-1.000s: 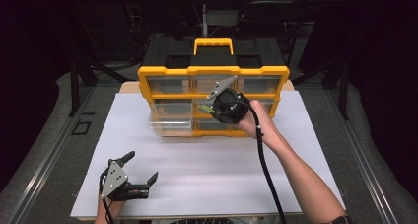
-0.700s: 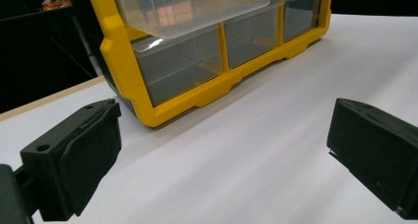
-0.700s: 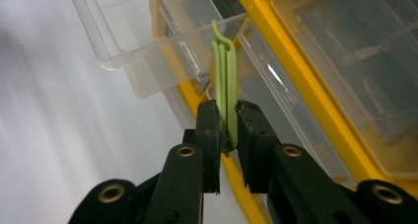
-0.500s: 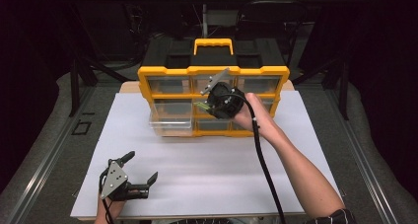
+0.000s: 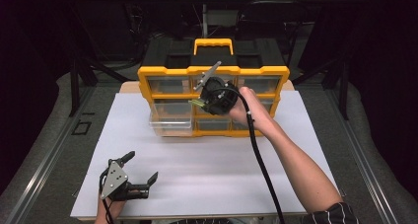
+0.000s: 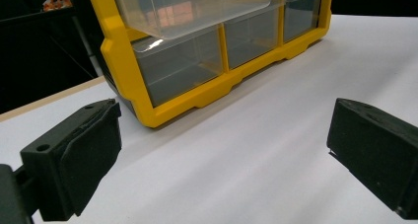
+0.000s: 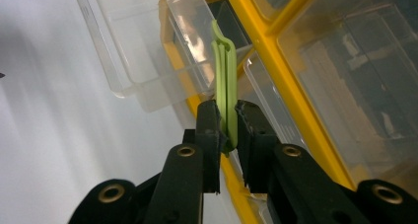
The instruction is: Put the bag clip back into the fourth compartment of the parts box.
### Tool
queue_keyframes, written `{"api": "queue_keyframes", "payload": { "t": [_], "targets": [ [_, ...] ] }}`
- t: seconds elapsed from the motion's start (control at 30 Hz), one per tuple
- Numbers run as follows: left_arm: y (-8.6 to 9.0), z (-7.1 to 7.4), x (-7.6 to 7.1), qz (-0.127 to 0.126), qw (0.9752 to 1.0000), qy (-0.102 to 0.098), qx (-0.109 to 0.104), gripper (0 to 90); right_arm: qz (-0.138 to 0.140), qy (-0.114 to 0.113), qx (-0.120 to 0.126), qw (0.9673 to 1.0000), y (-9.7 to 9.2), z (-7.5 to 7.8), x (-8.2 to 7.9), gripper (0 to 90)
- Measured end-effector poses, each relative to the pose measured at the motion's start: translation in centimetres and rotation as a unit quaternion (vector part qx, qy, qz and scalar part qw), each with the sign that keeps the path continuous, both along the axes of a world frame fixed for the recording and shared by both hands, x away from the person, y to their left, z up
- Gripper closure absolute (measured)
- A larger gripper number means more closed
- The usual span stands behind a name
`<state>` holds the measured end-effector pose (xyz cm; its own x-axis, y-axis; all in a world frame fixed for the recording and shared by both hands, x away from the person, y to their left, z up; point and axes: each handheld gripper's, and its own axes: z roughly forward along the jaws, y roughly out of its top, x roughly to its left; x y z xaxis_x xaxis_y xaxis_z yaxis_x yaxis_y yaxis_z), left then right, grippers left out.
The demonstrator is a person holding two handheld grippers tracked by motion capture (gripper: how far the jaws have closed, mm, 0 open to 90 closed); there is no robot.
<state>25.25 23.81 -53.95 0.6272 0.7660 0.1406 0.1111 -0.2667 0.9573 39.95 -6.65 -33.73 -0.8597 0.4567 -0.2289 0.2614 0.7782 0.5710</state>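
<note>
In front of the yellow-framed organiser of clear plastic drawers (image 5: 213,76), the right gripper (image 7: 226,120) clamps a flat pale-green plastic clip (image 7: 224,86) beside its pulled-out clear drawer (image 5: 170,123), apparently to drop it in, while the left gripper (image 5: 140,177) rests wide apart.

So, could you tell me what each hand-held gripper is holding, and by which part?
The right hand-held gripper pinches a flat light-green plastic piece by its lower end. The left hand-held gripper is open and holds nothing.
</note>
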Motion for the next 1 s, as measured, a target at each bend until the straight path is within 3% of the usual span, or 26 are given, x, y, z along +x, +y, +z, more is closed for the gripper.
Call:
{"api": "queue_keyframes", "payload": {
  "t": [0.67,1.0],
  "targets": [
    [0.0,0.0,0.0,-0.002,1.0000,-0.001,0.002,0.4,0.024,-0.002,-0.011,0.9997,3.1,1.5,0.5,80.6],
    [0.0,0.0,0.0,-0.001,1.0000,-0.001,0.001,0.4,0.036,0.005,-0.012,0.9993,5.2,1.0,0.6,80.5]
  ]
}}
